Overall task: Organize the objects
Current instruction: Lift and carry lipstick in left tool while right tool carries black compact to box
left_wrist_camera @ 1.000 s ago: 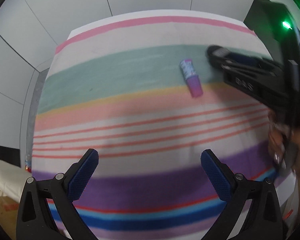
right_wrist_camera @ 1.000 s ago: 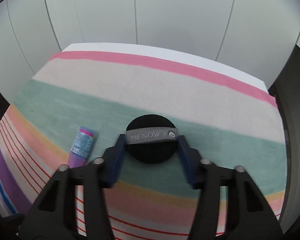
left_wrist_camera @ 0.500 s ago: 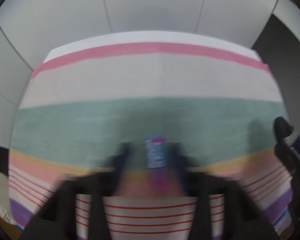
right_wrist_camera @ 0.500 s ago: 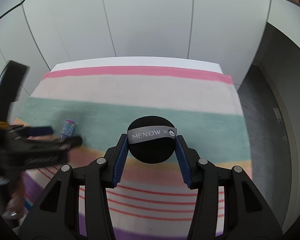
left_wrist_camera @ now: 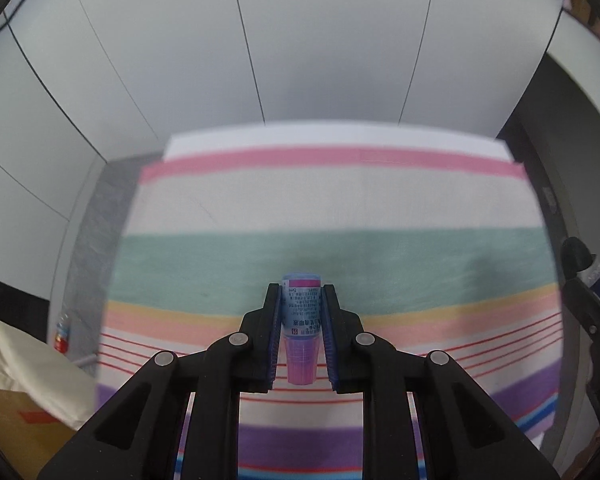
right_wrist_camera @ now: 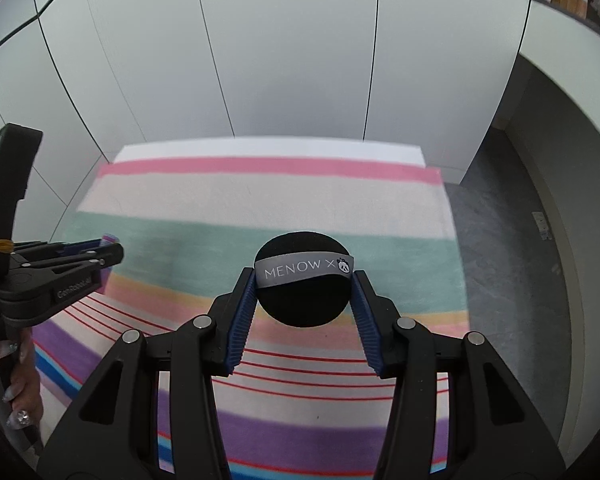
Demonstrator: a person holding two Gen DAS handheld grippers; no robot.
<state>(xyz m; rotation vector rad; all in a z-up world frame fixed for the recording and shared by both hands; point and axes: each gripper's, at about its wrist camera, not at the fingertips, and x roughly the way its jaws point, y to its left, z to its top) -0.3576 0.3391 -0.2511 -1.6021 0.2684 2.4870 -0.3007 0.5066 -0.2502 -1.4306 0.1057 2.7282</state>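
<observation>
My left gripper (left_wrist_camera: 301, 294) is shut on a small purple tube (left_wrist_camera: 301, 328) with a printed label and holds it above the striped cloth (left_wrist_camera: 340, 208). In the right wrist view the left gripper (right_wrist_camera: 114, 254) shows at the left edge with the tube's tip (right_wrist_camera: 110, 237) between its fingers. My right gripper (right_wrist_camera: 305, 278) is shut on a round black powder puff (right_wrist_camera: 304, 300) with a grey "MENOW" ribbon, held above the cloth (right_wrist_camera: 260, 196). The right gripper's tip (left_wrist_camera: 580, 256) shows at the right edge of the left wrist view.
The striped cloth covers a table against white wall panels. A cardboard box (left_wrist_camera: 4, 420) with pale cloth (left_wrist_camera: 24, 360) over it and a small bottle (left_wrist_camera: 62, 330) sit on the floor at the left. Grey floor (right_wrist_camera: 508, 240) lies to the right.
My left gripper moved onto the purple tube, shut on it and lifted it off the cloth. My right gripper rose and drew back with the puff.
</observation>
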